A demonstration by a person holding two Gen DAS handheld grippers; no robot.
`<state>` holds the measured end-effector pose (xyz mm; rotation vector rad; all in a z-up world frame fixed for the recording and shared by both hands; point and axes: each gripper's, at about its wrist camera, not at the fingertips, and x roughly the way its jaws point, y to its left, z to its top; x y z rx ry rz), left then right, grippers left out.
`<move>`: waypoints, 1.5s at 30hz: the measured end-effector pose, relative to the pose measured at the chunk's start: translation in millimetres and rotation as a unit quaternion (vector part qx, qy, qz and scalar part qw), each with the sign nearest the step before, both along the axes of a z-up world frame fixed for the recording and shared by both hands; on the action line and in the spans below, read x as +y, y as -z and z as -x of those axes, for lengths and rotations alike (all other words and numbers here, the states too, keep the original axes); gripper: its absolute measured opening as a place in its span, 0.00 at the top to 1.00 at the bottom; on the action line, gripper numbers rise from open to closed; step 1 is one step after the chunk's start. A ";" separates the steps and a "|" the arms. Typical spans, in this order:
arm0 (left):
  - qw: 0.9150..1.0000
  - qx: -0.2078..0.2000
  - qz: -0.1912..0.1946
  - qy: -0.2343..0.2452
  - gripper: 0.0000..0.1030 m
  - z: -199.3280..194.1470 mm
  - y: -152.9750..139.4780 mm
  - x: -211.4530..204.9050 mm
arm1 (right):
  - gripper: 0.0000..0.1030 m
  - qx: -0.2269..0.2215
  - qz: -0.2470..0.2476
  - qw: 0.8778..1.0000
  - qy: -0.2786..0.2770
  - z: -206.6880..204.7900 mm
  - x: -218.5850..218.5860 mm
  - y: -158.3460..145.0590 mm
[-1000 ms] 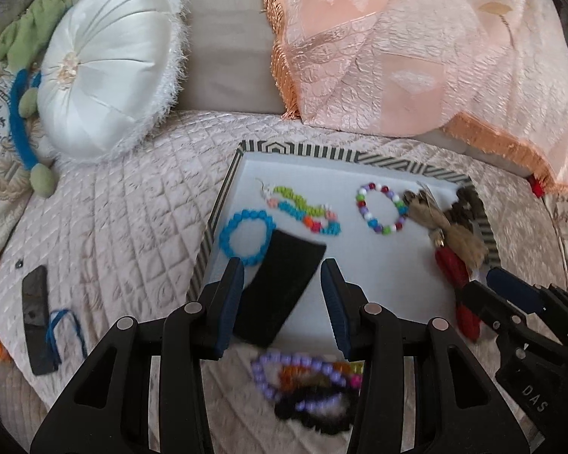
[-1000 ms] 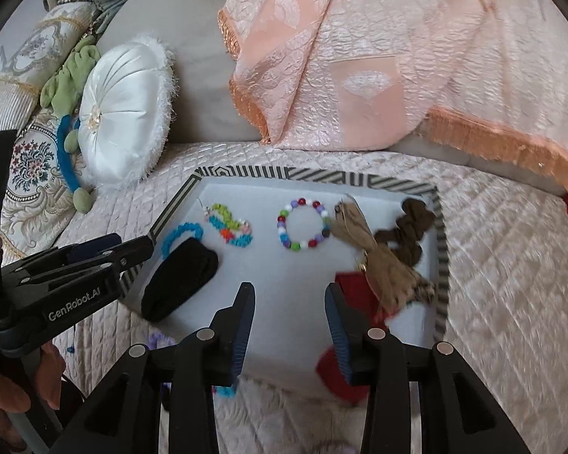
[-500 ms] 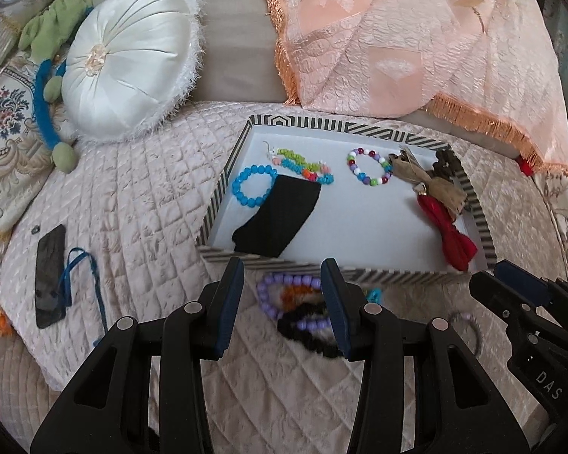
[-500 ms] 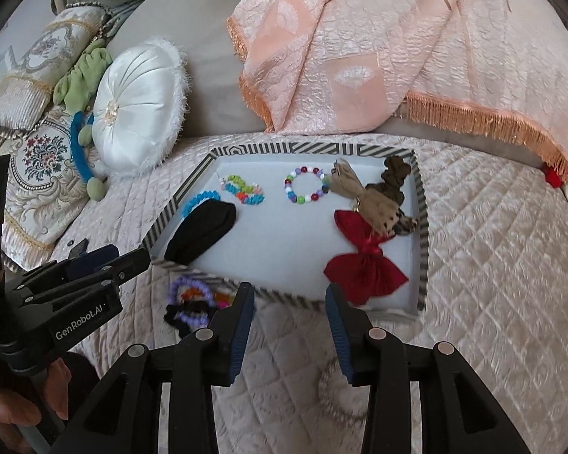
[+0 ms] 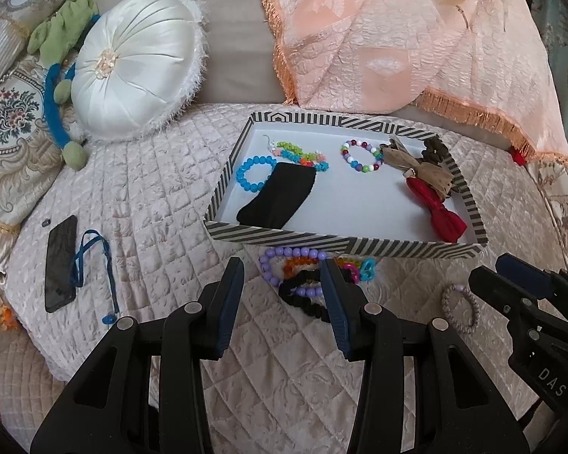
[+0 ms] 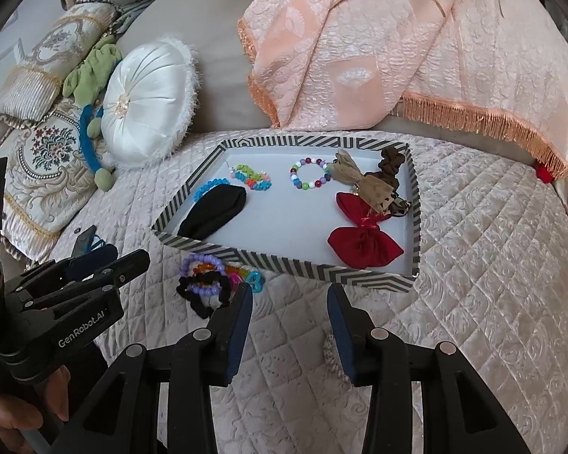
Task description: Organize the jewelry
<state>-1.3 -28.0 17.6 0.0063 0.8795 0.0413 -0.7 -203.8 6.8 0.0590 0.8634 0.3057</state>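
Both claws, left (image 5: 282, 278) and right (image 6: 289, 304), agape, empty; striped tray (image 5: 344, 244) with 3 bracelets, bows.

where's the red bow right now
The red bow lies inside the striped tray, at its near right corner, just below the tan bow.

A round white satin cushion (image 5: 132, 64) leaned against the grey backrest (image 5: 234, 38), a green and blue plush toy (image 5: 62, 38) tucked just beside it. A peach fringed throw (image 5: 397, 34) draped over the right. On the quilted bedspread (image 5: 151, 189) lay a black phone (image 5: 60, 263), its blue strap (image 5: 94, 268) touching it.
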 end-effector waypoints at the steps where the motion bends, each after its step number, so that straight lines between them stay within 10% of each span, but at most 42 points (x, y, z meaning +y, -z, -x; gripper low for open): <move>1: 1.000 0.001 0.001 0.001 0.60 1.3 0.0 -0.7 | 0.62 -0.001 0.000 1.000 0.000 2.0 -0.1 -0.1; 22: 1.000 0.020 0.009 0.004 0.59 5.0 13.4 3.5 | 0.61 0.015 -0.004 1.000 0.014 7.2 -20.2 11.6; 45: 0.978 0.136 0.155 -0.029 0.47 -36.2 66.1 54.2 | 0.61 0.081 -0.008 0.995 0.050 -16.6 -70.6 76.8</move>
